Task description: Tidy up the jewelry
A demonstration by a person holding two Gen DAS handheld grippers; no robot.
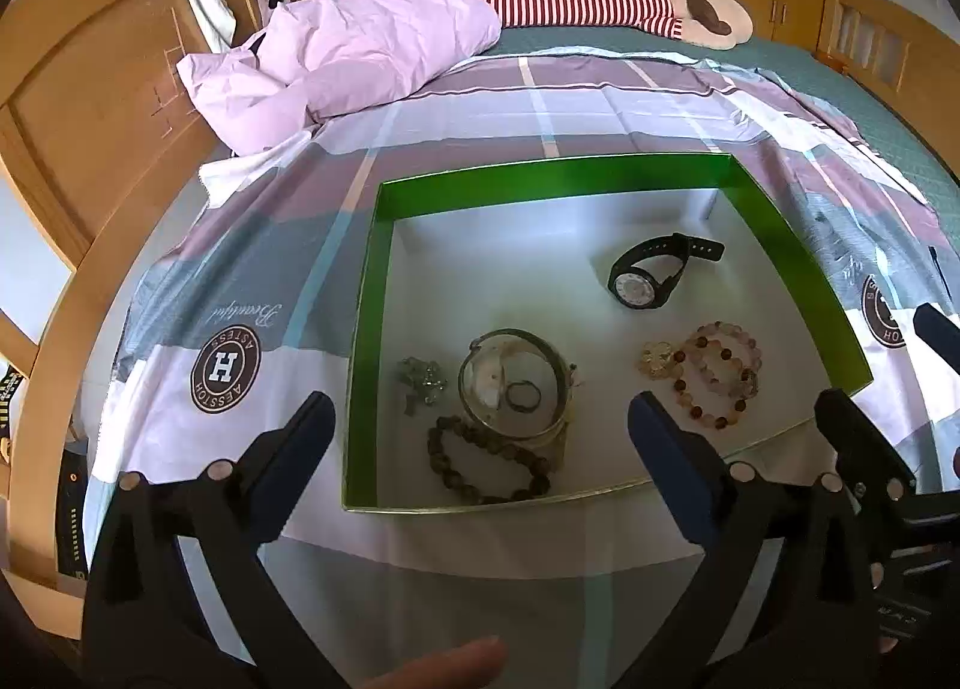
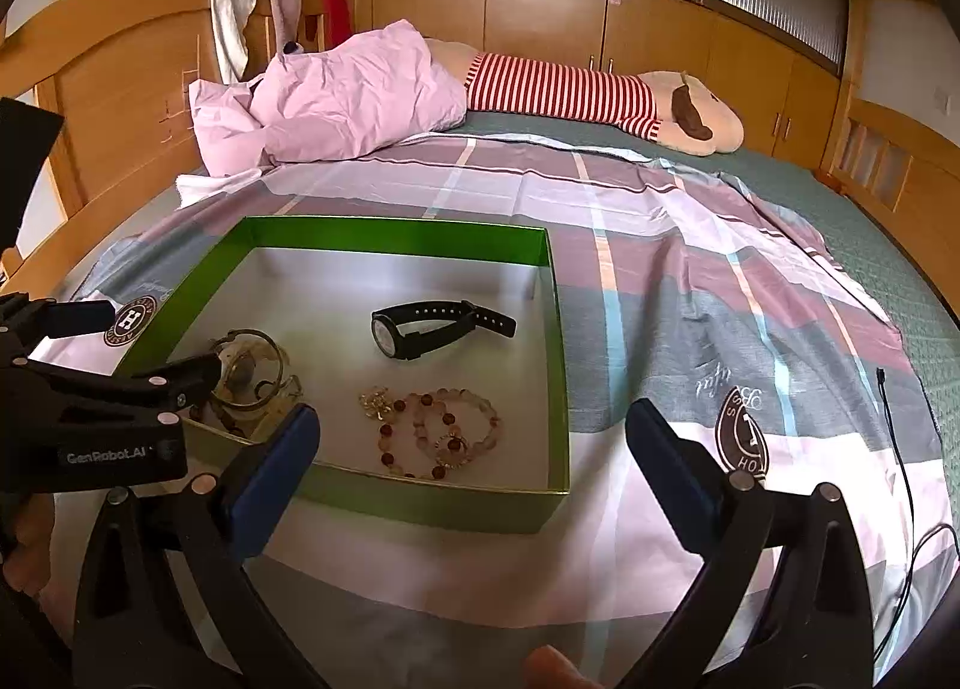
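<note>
Fingers point(image 1: 312, 419) of both grippers spread wide, empty, near the green box point(image 1: 558, 170).

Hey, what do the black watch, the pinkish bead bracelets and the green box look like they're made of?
Watch: matte black strap with punched holes, probably rubber or plastic; pale dial.
Bead bracelets: translucent pink and brown round beads, likely stone or glass; hard to tell.
Box: thin straight walls, glossy green on the inner walls, silvery floor; looks like coated cardboard.
</note>
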